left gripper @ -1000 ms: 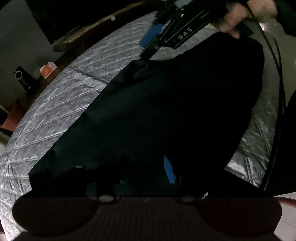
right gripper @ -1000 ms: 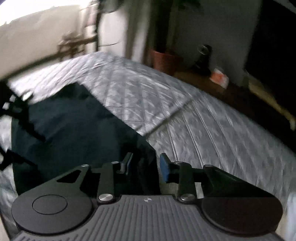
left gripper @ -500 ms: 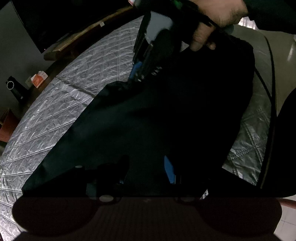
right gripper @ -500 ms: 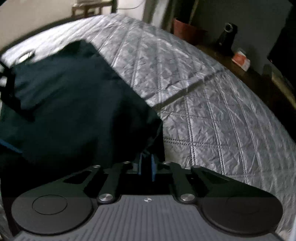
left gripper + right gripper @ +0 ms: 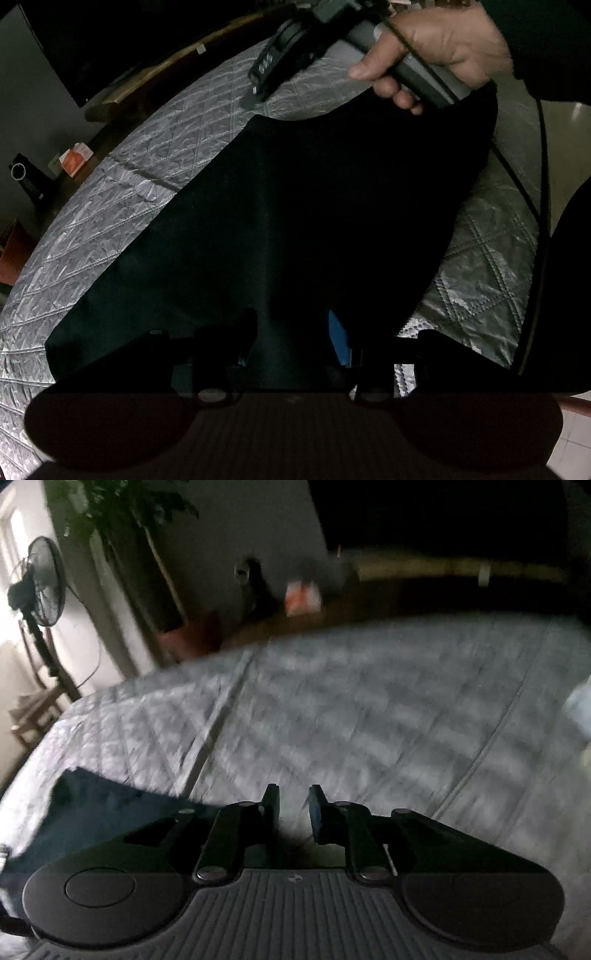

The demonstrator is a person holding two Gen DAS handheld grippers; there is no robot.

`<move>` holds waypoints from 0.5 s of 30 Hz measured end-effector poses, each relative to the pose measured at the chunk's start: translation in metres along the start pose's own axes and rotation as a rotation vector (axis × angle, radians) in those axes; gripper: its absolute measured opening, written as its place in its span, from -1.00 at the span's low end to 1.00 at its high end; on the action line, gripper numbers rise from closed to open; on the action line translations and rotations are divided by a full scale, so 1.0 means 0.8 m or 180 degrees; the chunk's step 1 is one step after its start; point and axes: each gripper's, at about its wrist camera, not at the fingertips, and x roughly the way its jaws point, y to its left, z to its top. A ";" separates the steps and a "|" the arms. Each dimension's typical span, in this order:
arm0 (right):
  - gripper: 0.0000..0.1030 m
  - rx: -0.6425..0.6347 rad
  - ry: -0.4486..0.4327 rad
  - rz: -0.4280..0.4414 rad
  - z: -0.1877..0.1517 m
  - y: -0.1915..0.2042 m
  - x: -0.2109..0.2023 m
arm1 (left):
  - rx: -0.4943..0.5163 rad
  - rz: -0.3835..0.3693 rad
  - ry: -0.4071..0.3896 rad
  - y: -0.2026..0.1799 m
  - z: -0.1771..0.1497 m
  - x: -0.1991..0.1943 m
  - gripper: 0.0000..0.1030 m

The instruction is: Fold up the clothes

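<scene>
From the left wrist view we see a dark garment (image 5: 295, 221) spread flat across a grey quilted bed (image 5: 122, 206), filling most of the picture. The left hand-held gripper (image 5: 291, 332) sits low over the near edge of the cloth, its fingers apart with dark fabric lying in the gap, though the picture is too dark for us to tell whether the blue pad (image 5: 338, 332) presses on it. At the far side, a person's hand (image 5: 436, 48) grips the grey handle of the right hand-held gripper (image 5: 258, 88), whose tip hangs over bare quilt just beyond the garment's far edge; only this view shows that hand and a black cable (image 5: 543, 184) running down the right side.

The right wrist view, blurred, gives us what the first cannot: the right hand-held gripper (image 5: 293, 805) has just been opening, its fingers (image 5: 317, 812) stand apart and only quilt shows between them. The garment (image 5: 96, 812) appears here only as a dark blue corner at the near left, beside the gripper and not in it. Beyond the bed this view alone shows a standing fan (image 5: 40, 587) at the far left and a potted plant (image 5: 177, 620). An orange box (image 5: 301, 598) on a wooden ledge shows in both views.
</scene>
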 end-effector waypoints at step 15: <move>0.00 -0.0518 0.0262 -0.0538 -0.043 0.018 -0.033 | -0.0117 0.0159 0.0086 0.013 -0.001 -0.002 -0.18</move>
